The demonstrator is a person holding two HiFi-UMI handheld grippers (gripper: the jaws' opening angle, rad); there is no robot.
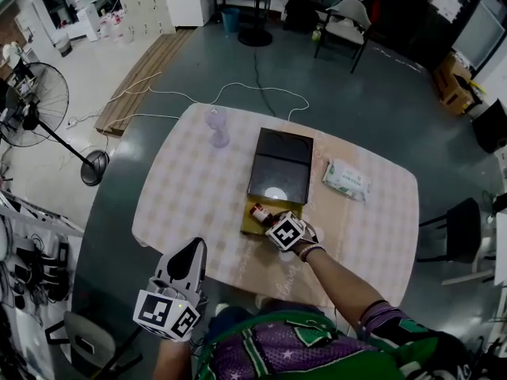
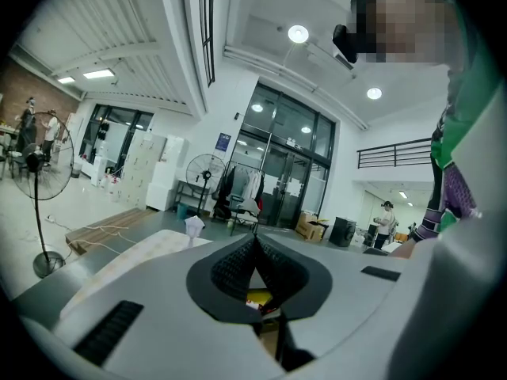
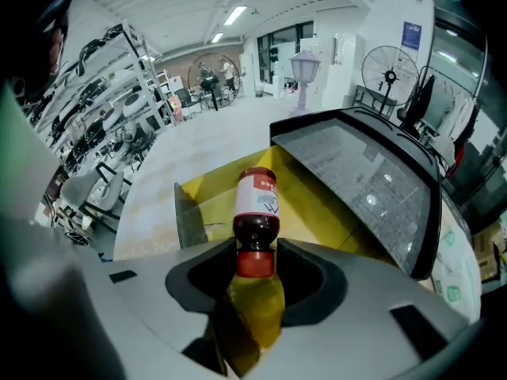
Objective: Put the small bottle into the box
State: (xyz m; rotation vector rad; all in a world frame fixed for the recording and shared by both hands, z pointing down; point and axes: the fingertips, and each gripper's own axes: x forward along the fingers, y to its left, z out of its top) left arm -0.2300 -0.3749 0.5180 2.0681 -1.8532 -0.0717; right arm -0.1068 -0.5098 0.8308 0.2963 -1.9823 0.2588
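Observation:
The small bottle (image 1: 259, 210), with dark contents, a white and red label and a red cap, lies in the yellow tray of the box (image 1: 247, 228). The box's black lid (image 1: 281, 163) stands open behind it. My right gripper (image 1: 275, 225) points steeply down at the box's near end. In the right gripper view the bottle (image 3: 257, 204) has its cap between the jaws of that gripper (image 3: 255, 250); the pads stand just off it. My left gripper (image 1: 192, 252) hovers at the table's near edge, its jaws (image 2: 255, 242) closed together on nothing.
A clear stemmed glass (image 1: 218, 125) stands at the far side of the checked table (image 1: 182, 188). A pack of wipes (image 1: 346, 179) lies right of the box. A floor fan (image 1: 36, 105) stands left of the table, a dark chair (image 1: 459, 228) to its right.

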